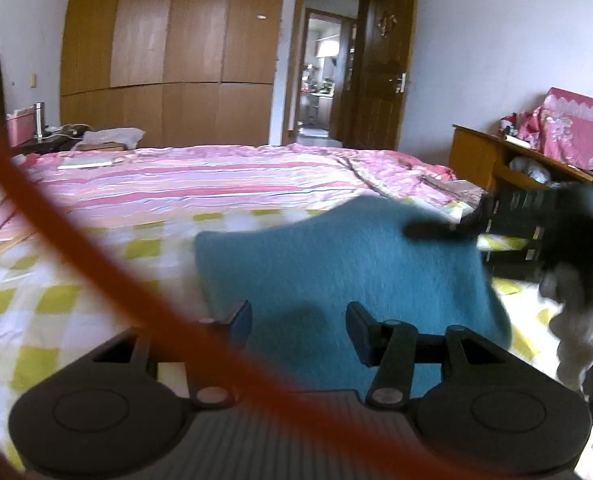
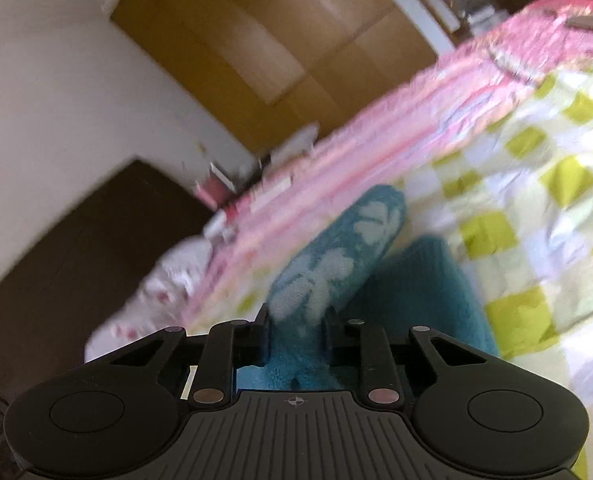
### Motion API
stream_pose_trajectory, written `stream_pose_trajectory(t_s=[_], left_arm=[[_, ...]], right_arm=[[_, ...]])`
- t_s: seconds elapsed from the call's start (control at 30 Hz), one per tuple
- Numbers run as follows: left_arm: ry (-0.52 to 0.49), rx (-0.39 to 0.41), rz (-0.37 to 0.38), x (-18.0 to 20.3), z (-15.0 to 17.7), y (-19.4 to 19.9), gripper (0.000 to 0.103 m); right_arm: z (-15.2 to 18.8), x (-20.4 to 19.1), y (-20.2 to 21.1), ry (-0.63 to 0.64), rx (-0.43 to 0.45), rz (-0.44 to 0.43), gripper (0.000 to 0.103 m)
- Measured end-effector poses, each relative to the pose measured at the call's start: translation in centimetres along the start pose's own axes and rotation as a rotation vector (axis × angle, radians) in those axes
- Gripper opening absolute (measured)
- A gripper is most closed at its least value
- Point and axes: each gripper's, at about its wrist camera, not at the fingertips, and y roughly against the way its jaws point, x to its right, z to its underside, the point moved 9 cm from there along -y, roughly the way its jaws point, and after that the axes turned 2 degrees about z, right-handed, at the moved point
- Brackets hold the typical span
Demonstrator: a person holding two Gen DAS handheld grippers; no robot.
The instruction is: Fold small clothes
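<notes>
A teal towelling cloth (image 1: 336, 264) lies on the green-checked bed sheet (image 1: 56, 300), its far right corner raised. My left gripper (image 1: 299, 324) is open low over the cloth's near edge; the cloth shows between and beyond its fingers, and the pads stand apart from it. My right gripper (image 1: 428, 232) reaches in from the right, blurred, at the raised corner. In the right wrist view the cloth (image 2: 328, 264), its pale flower pattern showing, rises as a folded band between the fingers of the right gripper (image 2: 296, 322), which is shut on it. More of the teal cloth hangs behind.
A pink striped quilt (image 1: 216, 176) covers the far half of the bed. An orange cable (image 1: 96, 240) crosses the left wrist view close to the lens. A wooden desk (image 1: 496, 160) with pink fabric stands at the right, and a wardrobe (image 1: 176, 40) and an open door (image 1: 380, 72) behind.
</notes>
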Motion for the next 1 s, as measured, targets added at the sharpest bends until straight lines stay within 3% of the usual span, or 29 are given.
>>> stream_pose_trajectory(t_s=[0.03,0.1,0.17,0.2,0.33,0.53,0.6,0.87,0.93,1.0], left_arm=[[-0.010,-0.023,-0.013,0.2,0.5,-1.0,0.058],[-0.017,-0.104,-0.039,0.4,2.2,-3.5,0.058],[-0.068,-0.102,-0.069,0.9,3.0,-4.0,0.058],[-0.106,-0.093,-0.078,1.1,3.1,-3.9,0.058],[-0.110,-0.105,-0.070,0.6,3.4,-4.0,0.059],[-0.079,-0.109,-0.070,0.2,3.3,-4.1,0.059],[-0.081,-0.109,-0.068,0.3,3.3,-4.1,0.059],[-0.076,-0.107,-0.066,0.1,3.4,-4.1,0.060],[-0.072,-0.108,-0.064,0.1,3.2,-4.1,0.060],[-0.056,-0.096,-0.048,0.2,2.8,-3.7,0.060]], right_arm=[[0.1,1.1,0.3,-0.026,0.013,0.008,0.023],[1.2,4.3,-0.8,-0.064,-0.019,0.111,0.023],[2.8,7.5,-1.9,-0.123,-0.065,0.176,0.022],[3.1,8.1,-1.9,-0.141,-0.059,0.166,0.021],[3.2,8.1,-1.8,-0.137,-0.044,0.156,0.023],[2.2,6.2,-1.5,-0.063,-0.063,0.142,0.035],[1.6,5.8,-2.3,-0.025,-0.078,0.163,0.040],[0.5,5.6,-3.2,-0.006,-0.076,0.210,0.044],[0.7,5.6,-4.4,0.022,-0.109,0.224,0.044],[0.2,5.6,-4.6,0.046,-0.095,0.242,0.031]])
